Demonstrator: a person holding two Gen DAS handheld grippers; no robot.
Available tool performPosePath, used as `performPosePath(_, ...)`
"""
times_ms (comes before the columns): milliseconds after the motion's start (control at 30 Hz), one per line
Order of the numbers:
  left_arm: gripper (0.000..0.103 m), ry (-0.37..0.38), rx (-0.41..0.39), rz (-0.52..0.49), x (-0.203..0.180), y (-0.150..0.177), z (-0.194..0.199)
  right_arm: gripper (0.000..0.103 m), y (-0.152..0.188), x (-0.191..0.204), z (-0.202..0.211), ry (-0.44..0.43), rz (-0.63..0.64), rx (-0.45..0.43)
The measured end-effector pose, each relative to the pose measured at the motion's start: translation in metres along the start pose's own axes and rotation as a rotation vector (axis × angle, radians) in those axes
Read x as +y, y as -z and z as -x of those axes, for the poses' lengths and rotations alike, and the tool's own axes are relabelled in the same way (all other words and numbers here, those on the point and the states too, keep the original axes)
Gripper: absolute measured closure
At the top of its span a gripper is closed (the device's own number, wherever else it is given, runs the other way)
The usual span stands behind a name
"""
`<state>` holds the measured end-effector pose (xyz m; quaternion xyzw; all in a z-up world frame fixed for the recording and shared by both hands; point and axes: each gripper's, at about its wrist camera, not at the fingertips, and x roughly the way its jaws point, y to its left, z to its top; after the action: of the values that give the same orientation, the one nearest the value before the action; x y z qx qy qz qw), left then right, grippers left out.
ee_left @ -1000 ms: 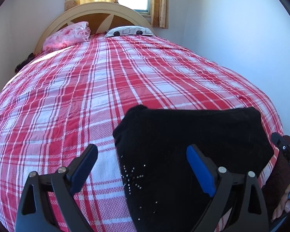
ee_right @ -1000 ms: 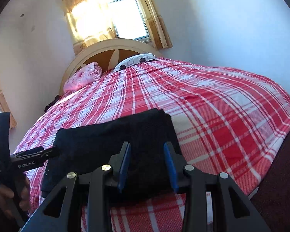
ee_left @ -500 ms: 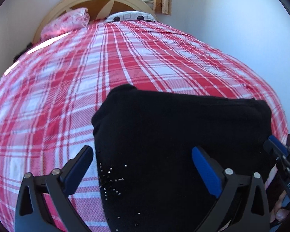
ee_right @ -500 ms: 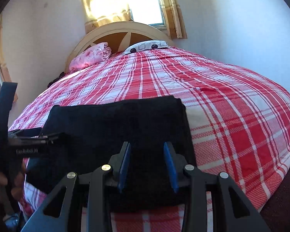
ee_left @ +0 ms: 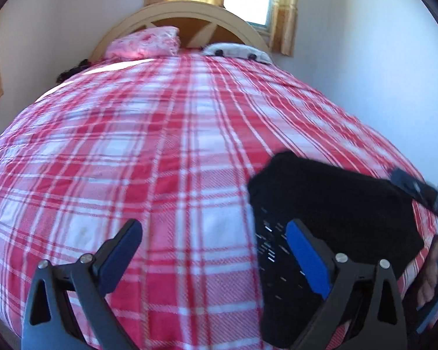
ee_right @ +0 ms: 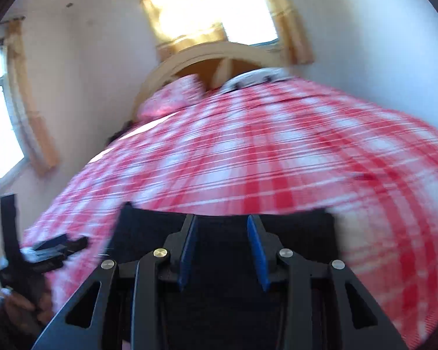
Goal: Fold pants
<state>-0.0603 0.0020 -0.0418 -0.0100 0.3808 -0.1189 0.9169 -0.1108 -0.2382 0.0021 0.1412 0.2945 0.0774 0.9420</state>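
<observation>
Bed (ee_left: 131, 151) with red plaid cover fills both views; headboard (ee_left: 175, 11) and pink pillow (ee_left: 144, 43) at the far end; black pants (ee_left: 335, 204), folded into a compact stack, lie near the foot edge; left gripper (ee_left: 213, 250) hangs over bare cover just left of the pants, jaws wide open, empty; right gripper (ee_right: 222, 248) sits over the pants, jaws part-open, gripping nothing; right view blurred.
</observation>
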Motion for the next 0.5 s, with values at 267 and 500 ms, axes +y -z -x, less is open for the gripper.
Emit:
performPosePath(267, 0.006, -0.060, 0.002, -0.105, -0.036, 0.036, -0.012, 0.065, -0.025, 0.089, -0.113, -0.258, 0.281, 0.344)
performPosePath(500, 0.011, -0.068, 0.003, -0.069, -0.034, 0.048, -0.011, 0.050, -0.012, 0.090, -0.185, -0.101, 0.318, 0.506)
